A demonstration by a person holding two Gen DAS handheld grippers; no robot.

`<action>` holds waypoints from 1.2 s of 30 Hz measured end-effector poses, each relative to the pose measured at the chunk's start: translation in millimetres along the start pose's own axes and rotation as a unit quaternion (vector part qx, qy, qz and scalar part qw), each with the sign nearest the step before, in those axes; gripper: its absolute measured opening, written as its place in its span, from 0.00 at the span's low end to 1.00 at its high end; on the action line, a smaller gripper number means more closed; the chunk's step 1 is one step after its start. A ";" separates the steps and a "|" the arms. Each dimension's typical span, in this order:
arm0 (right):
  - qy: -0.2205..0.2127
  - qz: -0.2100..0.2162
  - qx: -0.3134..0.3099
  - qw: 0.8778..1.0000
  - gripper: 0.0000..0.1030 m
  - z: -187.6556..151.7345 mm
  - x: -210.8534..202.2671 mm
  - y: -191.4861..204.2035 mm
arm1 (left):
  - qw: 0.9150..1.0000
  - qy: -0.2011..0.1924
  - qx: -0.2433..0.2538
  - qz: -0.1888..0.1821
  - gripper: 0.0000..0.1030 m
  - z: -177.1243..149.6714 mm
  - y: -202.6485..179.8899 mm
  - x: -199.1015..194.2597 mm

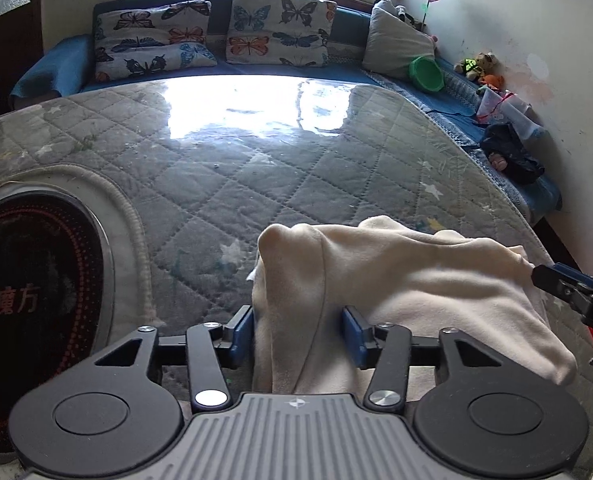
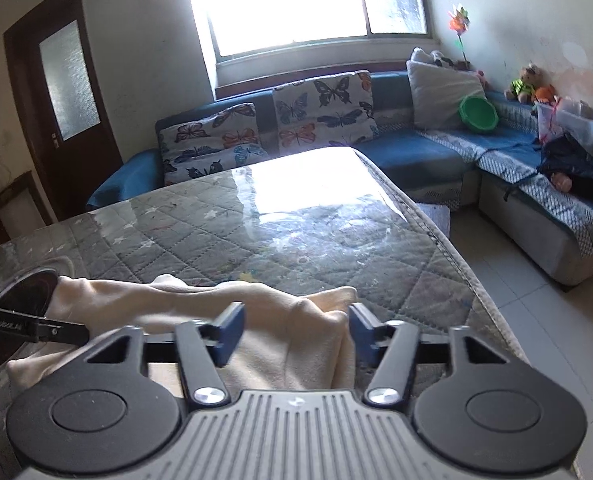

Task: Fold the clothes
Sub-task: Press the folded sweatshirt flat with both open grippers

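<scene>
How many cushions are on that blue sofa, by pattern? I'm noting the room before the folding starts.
Butterfly-print cushions: 2
Plain grey cushions: 1
Total: 3

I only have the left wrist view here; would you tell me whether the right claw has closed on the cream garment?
Observer: No. The right claw stands open, and the cream garment lies between its blue pads.
Operator: Thank you. Does that end of the garment hang over the table's right edge?
Observer: No. It stops short of the edge. Bare quilted table shows between the two, and tiled floor lies beyond the edge.
</scene>
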State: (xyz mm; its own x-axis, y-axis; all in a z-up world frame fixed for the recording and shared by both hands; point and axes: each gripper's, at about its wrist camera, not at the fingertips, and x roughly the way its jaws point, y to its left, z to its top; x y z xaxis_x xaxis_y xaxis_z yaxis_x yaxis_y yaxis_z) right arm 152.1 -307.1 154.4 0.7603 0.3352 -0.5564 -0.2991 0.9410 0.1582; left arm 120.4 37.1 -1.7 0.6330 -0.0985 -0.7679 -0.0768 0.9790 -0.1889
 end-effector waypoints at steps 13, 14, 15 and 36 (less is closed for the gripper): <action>0.003 0.013 -0.109 0.994 0.97 -22.9 -8.7 55.0 | 1.000 -0.006 -0.014 0.027 0.67 1.7 4.4 -2.2; 0.007 0.015 -0.114 0.993 0.98 -26.1 -7.6 57.9 | 0.999 -0.010 -0.012 0.032 0.67 2.8 4.2 -2.5; 0.011 0.017 -0.118 0.993 0.98 -29.3 -6.3 60.7 | 0.999 -0.013 -0.011 0.039 0.67 4.1 4.2 -2.4; 0.028 0.060 -0.109 0.992 1.00 -3.6 4.2 64.1 | 0.999 -0.029 -0.015 0.036 0.71 34.7 9.5 -3.2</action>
State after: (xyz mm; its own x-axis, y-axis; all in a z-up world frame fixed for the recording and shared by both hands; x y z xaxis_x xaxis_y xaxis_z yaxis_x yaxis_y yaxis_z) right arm 133.9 -245.6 159.2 0.6802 0.4360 -0.5893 -0.5079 0.8599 0.0500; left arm 144.4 52.9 20.1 0.6688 -0.0166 -0.7433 -0.1469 0.9771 -0.1539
